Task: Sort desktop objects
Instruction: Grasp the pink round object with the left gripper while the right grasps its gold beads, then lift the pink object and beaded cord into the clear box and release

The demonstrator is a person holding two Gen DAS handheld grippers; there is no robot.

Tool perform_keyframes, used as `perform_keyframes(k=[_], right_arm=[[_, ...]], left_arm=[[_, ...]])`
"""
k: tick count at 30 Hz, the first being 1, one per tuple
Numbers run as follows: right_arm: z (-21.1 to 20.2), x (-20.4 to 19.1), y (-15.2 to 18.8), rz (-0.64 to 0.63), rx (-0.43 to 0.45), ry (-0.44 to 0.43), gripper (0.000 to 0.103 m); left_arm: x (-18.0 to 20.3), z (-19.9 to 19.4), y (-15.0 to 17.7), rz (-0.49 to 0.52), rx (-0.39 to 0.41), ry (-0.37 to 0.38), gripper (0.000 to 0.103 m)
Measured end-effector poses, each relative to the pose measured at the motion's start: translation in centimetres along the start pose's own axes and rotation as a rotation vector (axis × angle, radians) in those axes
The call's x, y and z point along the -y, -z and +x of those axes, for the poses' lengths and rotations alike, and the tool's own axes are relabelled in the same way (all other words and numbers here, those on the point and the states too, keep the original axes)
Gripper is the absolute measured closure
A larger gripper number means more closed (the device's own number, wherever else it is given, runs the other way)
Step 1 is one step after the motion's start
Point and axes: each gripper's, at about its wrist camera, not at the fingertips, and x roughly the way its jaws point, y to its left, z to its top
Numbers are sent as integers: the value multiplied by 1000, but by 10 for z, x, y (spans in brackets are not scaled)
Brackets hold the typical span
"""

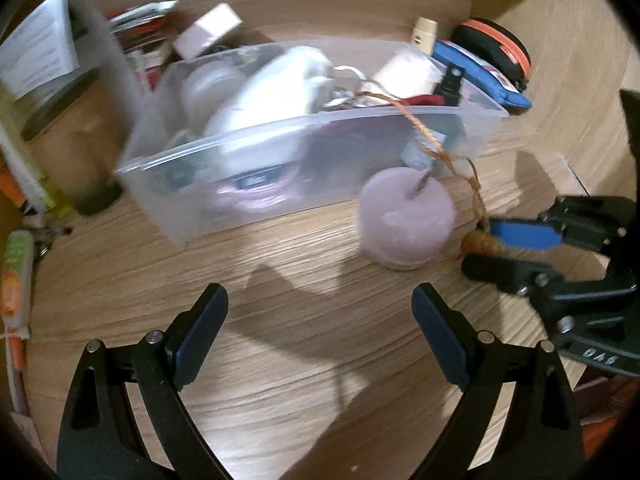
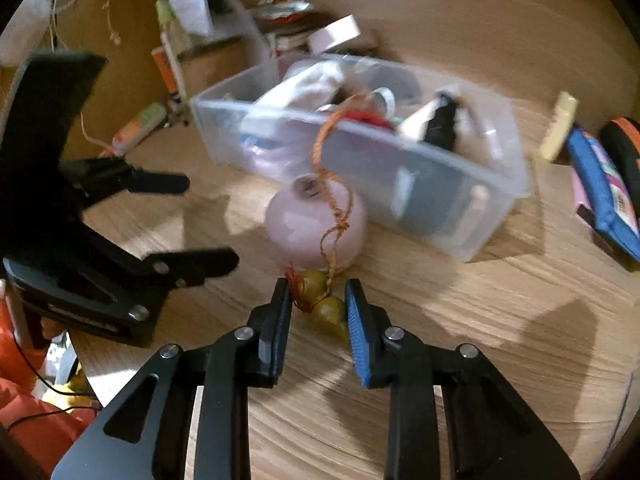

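A small amber gourd charm (image 2: 322, 308) on an orange braided cord (image 2: 320, 148) lies on the wooden desk, and my right gripper (image 2: 318, 286) is shut on it, one pad on each side. The cord runs up over a pink round jar (image 2: 316, 220) into a clear plastic bin (image 2: 460, 216) full of mixed items. In the left wrist view the gourd charm (image 1: 478, 242) sits between the right gripper's (image 1: 478, 246) fingers, just right of the pink jar (image 1: 406, 220). My left gripper (image 1: 320, 294) hangs open over bare desk in front of the bin (image 1: 192, 216), with nothing between its fingers.
Behind the bin stand a cream bottle (image 1: 424, 34), a blue pouch (image 1: 480, 72), a black and orange case (image 1: 496, 48) and a pink box (image 1: 208, 30). Papers and books (image 1: 40, 48) crowd the left side, with a green and orange tube (image 1: 16, 272). A wooden wall (image 1: 580, 60) rises on the right.
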Motion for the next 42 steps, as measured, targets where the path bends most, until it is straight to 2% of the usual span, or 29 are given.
perform_keyframes(k=[6, 12, 13, 14, 15, 19, 24, 29, 33, 37, 42], right_arm=[[-32, 32, -2, 58, 80, 33, 78], [-54, 42, -10, 86, 146, 39, 78], [-56, 43, -11, 86, 153, 37, 78], [-59, 43, -13, 85, 162, 32, 78], [-61, 42, -15, 85, 171, 27, 78], [-65, 39, -23, 71, 190, -24, 78], [-61, 21, -30, 33, 187, -103, 78], [-48, -2, -41, -5, 172, -136, 78], [-51, -7, -60, -20, 206, -120, 78], [-66, -1, -84, -10, 265, -99, 78], [-91, 5, -118, -25, 333, -48, 78]], left_arm=[[17, 21, -20, 44, -35, 29, 9], [30, 34, -36, 27, -33, 50, 11], [29, 34, -37, 17, -25, 59, 15], [29, 34, -37, 10, -25, 69, 34], [28, 34, -37, 9, -35, 87, 40], [24, 30, -32, -6, -21, 58, 40], [17, 10, -22, -30, 18, 64, 40], [0, -24, -14, -69, 97, 52, 40], [-20, -52, -18, -102, 160, 28, 40], [-41, -72, -37, -134, 200, 16, 40], [-53, -105, -60, -92, 258, -47, 40]])
